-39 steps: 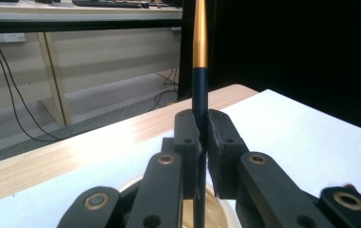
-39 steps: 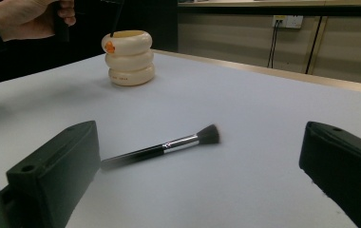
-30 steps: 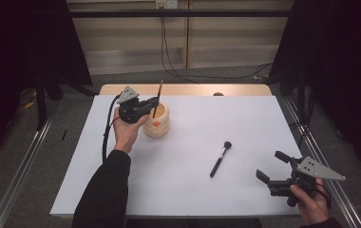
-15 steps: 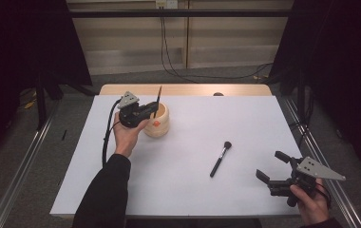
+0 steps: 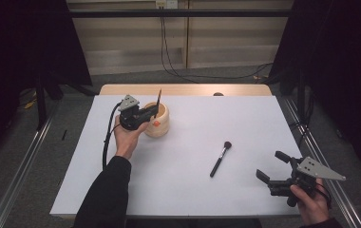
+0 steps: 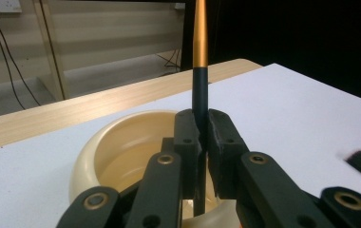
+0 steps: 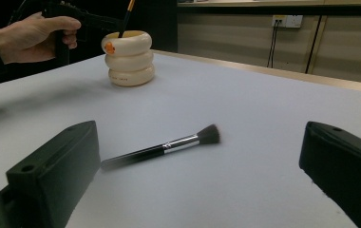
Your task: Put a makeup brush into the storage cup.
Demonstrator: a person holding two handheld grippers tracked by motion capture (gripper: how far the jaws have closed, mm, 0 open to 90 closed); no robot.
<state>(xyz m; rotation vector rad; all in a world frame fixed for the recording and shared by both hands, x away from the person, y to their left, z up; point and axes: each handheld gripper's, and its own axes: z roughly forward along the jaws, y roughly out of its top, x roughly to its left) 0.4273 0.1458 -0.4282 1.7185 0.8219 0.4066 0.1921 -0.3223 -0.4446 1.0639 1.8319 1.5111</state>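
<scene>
A cream ringed cup (image 5: 160, 126) stands at the back left of the white table (image 5: 183, 194). My left gripper (image 5: 152, 114) hovers level over its rim, shut on a thin brush (image 5: 158, 101) with a black and orange handle. The brush stands upright with its lower end inside the cup. In the left gripper view the jaws (image 6: 201, 135) clamp the black part of the handle (image 6: 200, 85) above the cup (image 6: 117, 147). A black makeup brush (image 5: 220, 159) lies loose on the table right of centre. My right gripper (image 5: 270, 165) rests open at the front right, facing that brush (image 7: 169, 145).
A wooden strip (image 5: 183, 89) runs along the table's back edge, with a small dark spot (image 5: 218, 94) on it. The left gripper's cable (image 5: 106, 142) hangs beside the forearm. Metal rails (image 5: 22, 166) flank the table on the floor.
My left gripper has sunk slightly with the upright brush, bringing it lower into the cup. The right gripper and the loose brush have stayed put.
</scene>
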